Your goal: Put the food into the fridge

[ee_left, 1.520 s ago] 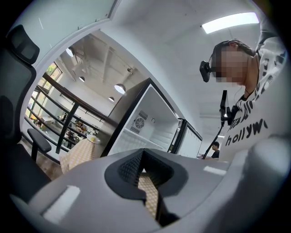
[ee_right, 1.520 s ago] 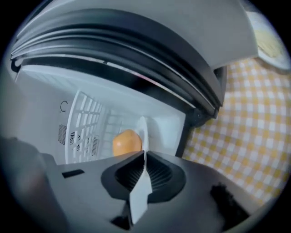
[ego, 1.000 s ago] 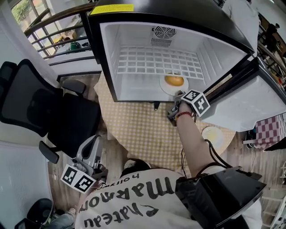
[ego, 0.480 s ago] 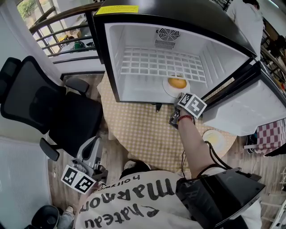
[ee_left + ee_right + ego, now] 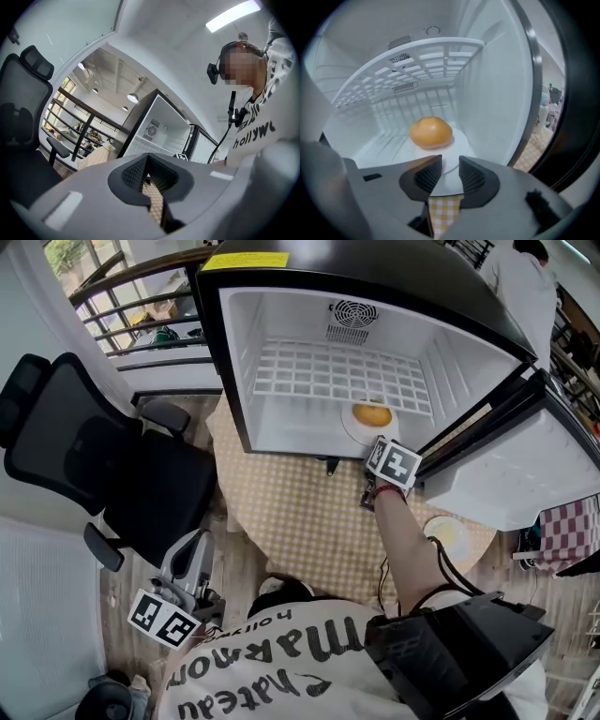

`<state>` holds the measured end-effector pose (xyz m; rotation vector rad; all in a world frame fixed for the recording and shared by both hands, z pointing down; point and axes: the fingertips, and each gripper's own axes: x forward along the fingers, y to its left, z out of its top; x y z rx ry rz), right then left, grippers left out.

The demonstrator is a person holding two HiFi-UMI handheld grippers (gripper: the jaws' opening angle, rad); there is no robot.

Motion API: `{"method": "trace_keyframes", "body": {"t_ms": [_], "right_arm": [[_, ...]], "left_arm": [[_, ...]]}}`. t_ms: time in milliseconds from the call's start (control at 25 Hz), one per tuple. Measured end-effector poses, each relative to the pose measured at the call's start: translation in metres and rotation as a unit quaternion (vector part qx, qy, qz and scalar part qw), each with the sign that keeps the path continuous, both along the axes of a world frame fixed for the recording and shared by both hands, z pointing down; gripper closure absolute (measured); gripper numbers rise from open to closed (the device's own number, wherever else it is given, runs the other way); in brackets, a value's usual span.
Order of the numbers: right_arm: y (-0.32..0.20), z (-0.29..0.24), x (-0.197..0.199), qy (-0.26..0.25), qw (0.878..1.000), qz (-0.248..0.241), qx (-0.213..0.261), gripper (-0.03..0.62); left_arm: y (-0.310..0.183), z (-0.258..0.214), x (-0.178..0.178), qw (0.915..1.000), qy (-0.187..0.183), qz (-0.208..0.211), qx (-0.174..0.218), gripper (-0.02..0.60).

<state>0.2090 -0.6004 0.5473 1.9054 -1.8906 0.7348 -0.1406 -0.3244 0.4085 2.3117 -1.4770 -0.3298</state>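
The bun (image 5: 431,131) sits on its white plate (image 5: 458,139) on the floor of the fridge (image 5: 375,296), toward the lower right of the open compartment and under the wire shelf (image 5: 337,376). My right claw (image 5: 450,162) is just in front of the plate's near rim, at the mouth of the fridge. A second ago its jaws were much closer together and right at that rim. Now they are opening, with nothing between the pads but a view of the plate beyond, so I have let go and the plate stands by itself. I take that to mean this item is delivered. The claw has also drawn back a little toward the checked table (image 5: 300,521) in the lower middle of the head view. My left claw (image 5: 146,162) hangs low at the lower left of the head view beside the black chair (image 5: 94,465), clenched with nothing in it. At the right edge of the table a second plate (image 5: 448,532) holds something pale yellow, which I judge is the next thing to fetch. The fridge door (image 5: 525,474) stands open at the right.
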Motion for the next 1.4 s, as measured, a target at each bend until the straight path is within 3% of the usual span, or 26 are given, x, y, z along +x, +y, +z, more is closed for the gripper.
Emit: {"method": "trace_keyframes", "body": {"t_ms": [200, 400, 600, 800, 1000, 1240, 1400], "right_arm": [[0.006, -0.010, 0.007, 0.074, 0.996, -0.040, 0.012, 0.480], [0.002, -0.020, -0.004, 0.058, 0.995, -0.063, 0.057, 0.480], [0.025, -0.059, -0.020, 0.033, 0.989, -0.085, 0.118, 0.482], [0.100, -0.102, -0.033, 0.017, 0.979, -0.126, 0.159, 0.533], [0.198, -0.123, -0.033, 0.014, 0.974, -0.130, 0.183, 0.563], [0.325, -0.129, -0.038, 0.012, 0.973, -0.118, 0.200, 0.577], [0.408, -0.132, -0.039, 0.015, 0.976, -0.095, 0.196, 0.577]], "left_arm": [[0.022, 0.016, 0.007, 0.9995, 0.006, -0.022, -0.022, 0.577], [0.051, 0.034, 0.002, 0.9972, -0.001, -0.049, -0.056, 0.577], [0.068, 0.025, -0.009, 0.9970, -0.007, -0.061, -0.047, 0.577], [0.074, -0.003, 0.002, 0.9997, -0.016, -0.018, 0.000, 0.577], [0.105, -0.031, 0.013, 0.9977, -0.013, 0.043, 0.051, 0.577], [0.176, -0.045, 0.011, 0.9894, -0.021, 0.121, 0.077, 0.577], [0.213, -0.049, 0.006, 0.9862, -0.010, 0.146, 0.078, 0.577]]}}
